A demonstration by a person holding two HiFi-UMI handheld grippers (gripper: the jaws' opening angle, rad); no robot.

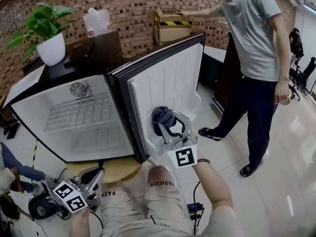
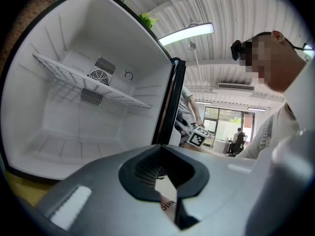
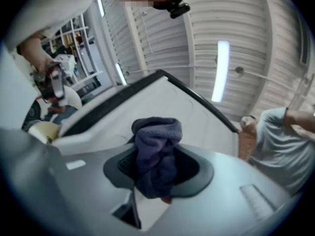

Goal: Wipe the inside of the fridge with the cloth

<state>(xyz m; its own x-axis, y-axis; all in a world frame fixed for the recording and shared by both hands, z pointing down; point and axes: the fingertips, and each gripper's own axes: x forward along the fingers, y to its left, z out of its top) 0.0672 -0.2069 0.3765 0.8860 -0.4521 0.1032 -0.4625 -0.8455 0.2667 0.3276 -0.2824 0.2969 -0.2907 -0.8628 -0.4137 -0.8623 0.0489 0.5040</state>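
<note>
A small white fridge (image 1: 74, 127) stands open, its wire shelf (image 1: 81, 111) bare; the left gripper view looks straight into its cavity (image 2: 74, 117). The fridge door (image 1: 165, 83) swings out to the right. My right gripper (image 1: 167, 127) is shut on a bunched dark blue cloth (image 1: 162, 116), which sits against the lower inside of the door by the door shelf. In the right gripper view the cloth (image 3: 156, 154) bulges out between the jaws. My left gripper (image 1: 91, 174) hangs low at the front left, shut with nothing in it, outside the fridge.
A person in a grey shirt (image 1: 252, 38) stands right of the door, one hand on a cardboard box (image 1: 172, 26). A potted plant (image 1: 49, 36) and a plastic container (image 1: 97, 21) sit behind the fridge. A yellow stool top (image 1: 116, 169) lies under the fridge front.
</note>
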